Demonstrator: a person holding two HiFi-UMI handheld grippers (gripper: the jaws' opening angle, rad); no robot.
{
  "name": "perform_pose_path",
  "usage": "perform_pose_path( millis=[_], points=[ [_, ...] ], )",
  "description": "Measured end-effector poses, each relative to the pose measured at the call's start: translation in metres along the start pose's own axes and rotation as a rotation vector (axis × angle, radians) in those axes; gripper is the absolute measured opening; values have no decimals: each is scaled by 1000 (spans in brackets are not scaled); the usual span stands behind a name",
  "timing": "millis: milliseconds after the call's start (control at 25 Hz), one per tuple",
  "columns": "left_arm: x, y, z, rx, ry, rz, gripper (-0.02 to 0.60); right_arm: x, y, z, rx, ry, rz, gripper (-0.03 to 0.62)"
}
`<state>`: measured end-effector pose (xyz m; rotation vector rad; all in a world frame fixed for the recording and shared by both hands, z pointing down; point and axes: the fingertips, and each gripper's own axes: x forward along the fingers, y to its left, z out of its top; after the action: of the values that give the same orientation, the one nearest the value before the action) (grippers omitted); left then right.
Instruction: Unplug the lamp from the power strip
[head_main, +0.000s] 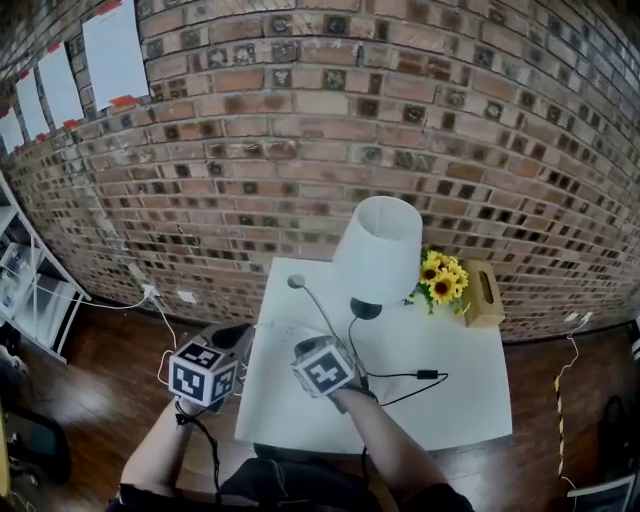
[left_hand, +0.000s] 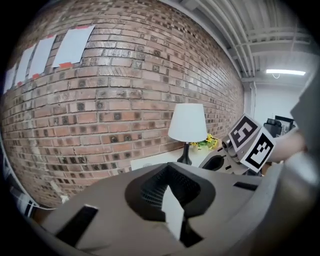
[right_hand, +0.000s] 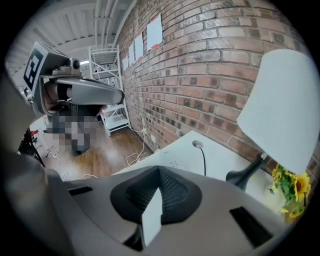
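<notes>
Near left edge of table (head_main: 462, 408) | left hand-held gripper (left_hand: 172, 209), right hand-held gripper (right_hand: 152, 210): jaws together

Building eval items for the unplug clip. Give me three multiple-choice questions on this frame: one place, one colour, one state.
1. In the head view, where do the flowers stand relative to the lamp?
A) to its left
B) to its right, next to the tissue box
C) on the floor

2. The lamp's shade is:
A) white
B) red
C) black

3. How does the cord stand with the left gripper and the right gripper?
A) held by the left
B) held by the right
C) lying on the table, held by neither

Answers:
1 B: the yellow blooms sit between the shade and the tissue box.
2 A: the shade shows white in all three views.
3 C: the cord rests on the tabletop, and each gripper's fingers are together on nothing.
</notes>
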<state>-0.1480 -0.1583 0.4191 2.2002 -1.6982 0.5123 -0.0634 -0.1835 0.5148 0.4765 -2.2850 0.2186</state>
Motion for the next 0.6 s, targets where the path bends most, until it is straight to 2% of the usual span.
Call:
perform_pose_path(
  millis=[120,280,400,600],
  points=[
    [-14,-1,-4,-26,-19,56,15,-8,5,5,-42,-56,15,-2],
    [-54,9,-7,-41,-78,195,17,-13,37,33,-166,-191,69,-1],
    [-79,7,-16,-17,-49,236,17,-17,61,55,-149,-274,138,0],
    [-128,19,-31,-64,-28,342,17,-22,115,89,-174,-355,273,0]
  ],
)
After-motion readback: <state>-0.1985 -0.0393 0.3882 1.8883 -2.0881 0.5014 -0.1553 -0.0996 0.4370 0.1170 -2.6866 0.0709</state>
